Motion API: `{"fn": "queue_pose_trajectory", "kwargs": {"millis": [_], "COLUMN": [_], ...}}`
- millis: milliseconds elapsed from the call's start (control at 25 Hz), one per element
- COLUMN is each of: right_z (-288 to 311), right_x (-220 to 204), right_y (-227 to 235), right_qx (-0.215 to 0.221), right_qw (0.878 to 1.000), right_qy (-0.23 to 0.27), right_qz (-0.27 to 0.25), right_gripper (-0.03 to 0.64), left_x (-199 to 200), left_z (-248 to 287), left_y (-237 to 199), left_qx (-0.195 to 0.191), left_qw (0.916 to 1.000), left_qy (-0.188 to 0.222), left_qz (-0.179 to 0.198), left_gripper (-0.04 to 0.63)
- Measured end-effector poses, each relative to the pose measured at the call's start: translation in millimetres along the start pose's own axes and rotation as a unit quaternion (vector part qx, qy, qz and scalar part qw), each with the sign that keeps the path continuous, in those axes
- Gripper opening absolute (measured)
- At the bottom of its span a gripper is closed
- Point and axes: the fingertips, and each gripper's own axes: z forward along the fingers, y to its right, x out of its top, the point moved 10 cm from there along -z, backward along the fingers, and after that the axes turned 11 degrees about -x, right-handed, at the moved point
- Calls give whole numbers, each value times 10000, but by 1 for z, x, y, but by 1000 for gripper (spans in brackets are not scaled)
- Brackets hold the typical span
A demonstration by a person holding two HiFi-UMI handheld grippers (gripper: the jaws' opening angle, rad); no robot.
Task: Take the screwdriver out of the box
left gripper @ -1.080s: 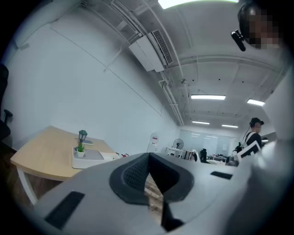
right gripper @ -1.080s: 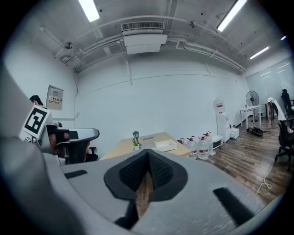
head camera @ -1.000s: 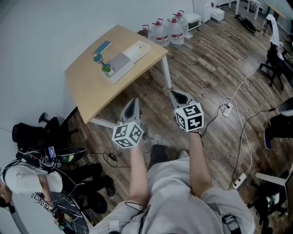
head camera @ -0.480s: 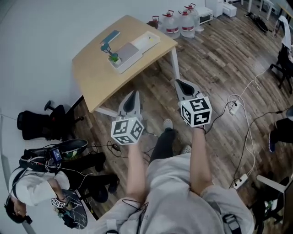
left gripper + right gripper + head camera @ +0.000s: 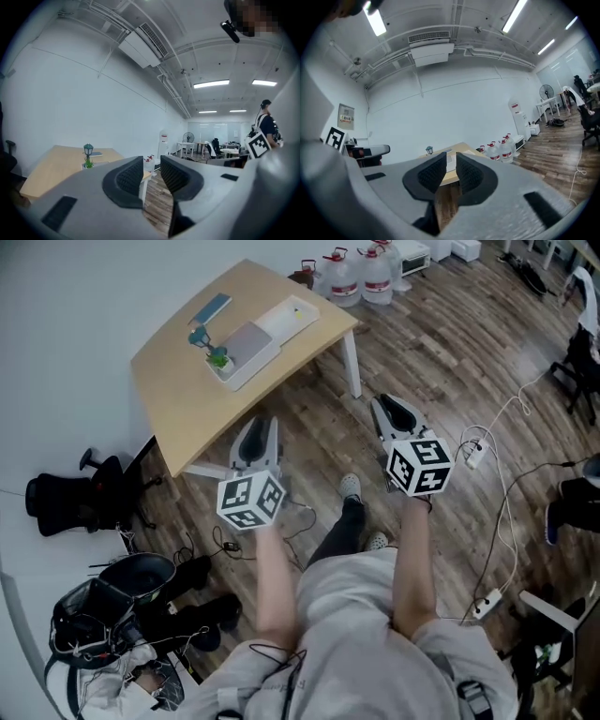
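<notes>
A white flat box [image 5: 255, 337] lies on the light wooden table [image 5: 178, 399], next to a small green lamp-like ornament [image 5: 217, 357] and a blue object [image 5: 208, 308]. No screwdriver can be made out. My left gripper [image 5: 257, 430] and right gripper [image 5: 392, 411] hang over the wood floor, short of the table and pointing toward it. In the left gripper view the left gripper [image 5: 151, 172] shows a clear gap with nothing in it. The right gripper [image 5: 451, 174] shows a narrower empty gap. Both sets of jaws have just been opening.
Water bottles [image 5: 361, 261] stand on the floor behind the table. Cables and a power strip [image 5: 469, 454] lie on the floor to the right. A black office chair [image 5: 66, 502] and a crouching person [image 5: 103, 652] are at the left. Another person [image 5: 267, 123] stands far off.
Both grippers have moved forward toward the table, and their jaws, shut before, now stand apart. The person at the lower left has slid toward the bottom corner of the head view.
</notes>
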Motion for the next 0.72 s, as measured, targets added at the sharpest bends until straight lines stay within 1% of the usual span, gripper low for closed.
{"fn": "queue_pose_trajectory", "kwargs": {"millis": [120, 160, 320, 440, 560, 720], "right_z": [27, 38, 85, 114, 142, 176], "right_x": [-5, -5, 8, 9, 8, 24], "right_y": [13, 14, 20, 35, 52, 70], "right_qx": [21, 31, 108, 156, -98, -365], "right_qw": [9985, 9980, 9993, 9989, 9985, 9972], "right_qy": [87, 98, -22, -73, -175, -72], "right_qz": [539, 616, 359, 442, 511, 647], "right_gripper": [77, 77, 87, 89, 89, 89], "left_x": [-3, -2, 6, 12, 18, 21], "left_z": [27, 40, 89, 118, 142, 170], "left_y": [-17, -24, -49, -68, -94, -127], "left_qx": [57, 63, 96, 56, 92, 117], "left_qw": [9999, 9997, 9990, 9992, 9991, 9986], "left_qy": [31, 61, 203, 228, 266, 297], "left_qz": [-160, -208, -391, -337, -323, -418], "left_gripper": [107, 107, 107, 106, 106, 104]}}
